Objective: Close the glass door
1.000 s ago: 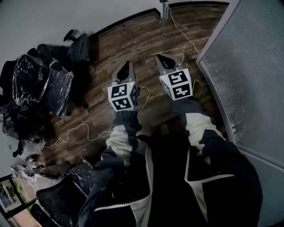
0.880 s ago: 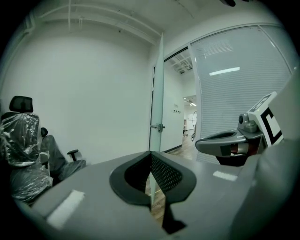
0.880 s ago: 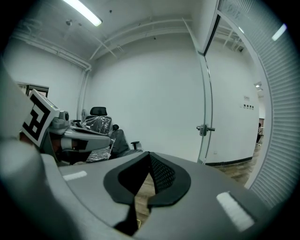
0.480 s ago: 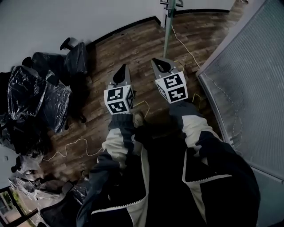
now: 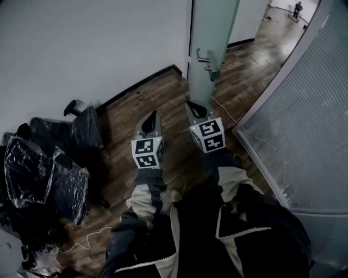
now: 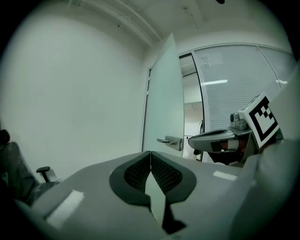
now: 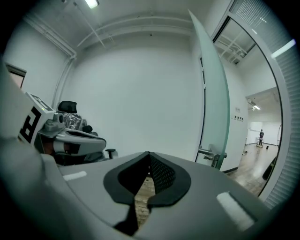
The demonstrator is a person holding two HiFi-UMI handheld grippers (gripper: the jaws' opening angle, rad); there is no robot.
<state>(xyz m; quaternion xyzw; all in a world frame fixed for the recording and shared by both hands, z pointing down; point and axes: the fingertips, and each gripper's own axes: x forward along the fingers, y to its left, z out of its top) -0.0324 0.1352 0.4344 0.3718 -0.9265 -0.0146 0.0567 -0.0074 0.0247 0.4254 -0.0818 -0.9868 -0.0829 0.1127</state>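
Observation:
The frosted glass door [image 5: 215,32] stands open ahead, edge-on, with a metal lever handle [image 5: 205,58]. My left gripper [image 5: 154,115] and right gripper [image 5: 190,105] are held side by side over the wooden floor, short of the door and touching nothing. Both are shut with nothing between the pads. In the left gripper view the shut tips [image 6: 150,152] point at the door [image 6: 164,103] and its handle [image 6: 169,141], with the right gripper [image 6: 191,139] alongside. The right gripper view has its shut tips [image 7: 149,153] left of the door [image 7: 213,93] and handle [image 7: 209,153].
Office chairs wrapped in plastic [image 5: 49,163] crowd the left by the white wall [image 5: 98,49]. A glass partition with blinds [image 5: 304,125] runs along the right. A thin yellow cable [image 5: 87,241] lies on the floor. A person [image 5: 297,7] stands far down the corridor beyond the doorway.
Both grippers and the view have travelled forward across the floor. The door and its handle, only a sliver at the top edge before, now fill the top centre. The jaws stayed shut.

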